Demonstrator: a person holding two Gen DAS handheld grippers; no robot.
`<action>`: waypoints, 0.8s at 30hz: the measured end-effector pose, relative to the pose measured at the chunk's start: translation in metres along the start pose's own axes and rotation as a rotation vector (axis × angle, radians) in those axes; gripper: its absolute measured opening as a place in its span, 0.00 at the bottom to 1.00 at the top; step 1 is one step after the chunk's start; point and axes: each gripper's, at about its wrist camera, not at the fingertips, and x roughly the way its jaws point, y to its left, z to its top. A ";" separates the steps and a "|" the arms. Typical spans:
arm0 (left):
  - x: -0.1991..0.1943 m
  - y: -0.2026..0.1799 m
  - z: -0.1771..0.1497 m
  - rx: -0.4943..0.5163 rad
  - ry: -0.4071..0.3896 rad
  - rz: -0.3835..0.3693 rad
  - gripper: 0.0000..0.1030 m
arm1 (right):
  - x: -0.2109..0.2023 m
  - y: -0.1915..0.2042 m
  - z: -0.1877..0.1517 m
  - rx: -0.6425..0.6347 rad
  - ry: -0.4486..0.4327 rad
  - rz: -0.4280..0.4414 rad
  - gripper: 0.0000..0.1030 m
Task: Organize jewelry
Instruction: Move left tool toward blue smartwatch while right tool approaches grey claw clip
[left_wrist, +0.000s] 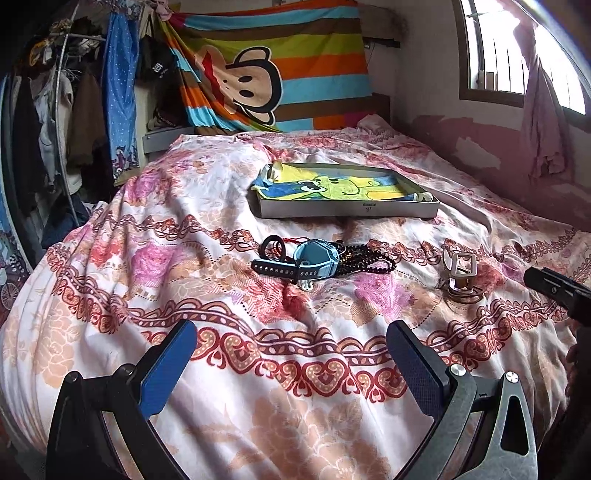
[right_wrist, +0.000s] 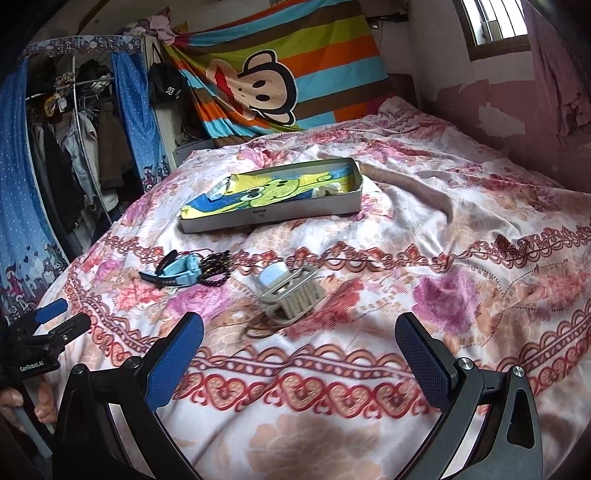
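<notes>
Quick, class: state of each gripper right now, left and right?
Left gripper: open, holding nothing, above the bedspread.
Right gripper: open, holding nothing, short of the beige hair claw.

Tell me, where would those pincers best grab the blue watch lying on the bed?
Probably by the dark strap that sticks out flat to the left of the blue watch, coming down from above. That end lies clear on the bedspread, while the beaded bracelets crowd the watch's right side.
</notes>
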 end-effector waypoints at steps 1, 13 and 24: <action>0.002 -0.001 0.001 0.002 0.006 -0.008 1.00 | 0.003 -0.004 0.003 0.001 0.006 -0.003 0.99; 0.036 -0.014 0.021 0.059 0.053 -0.078 1.00 | 0.044 -0.020 0.024 -0.011 0.094 0.085 0.99; 0.087 0.004 0.056 0.081 0.101 -0.154 0.82 | 0.094 0.021 0.021 -0.118 0.174 0.140 0.99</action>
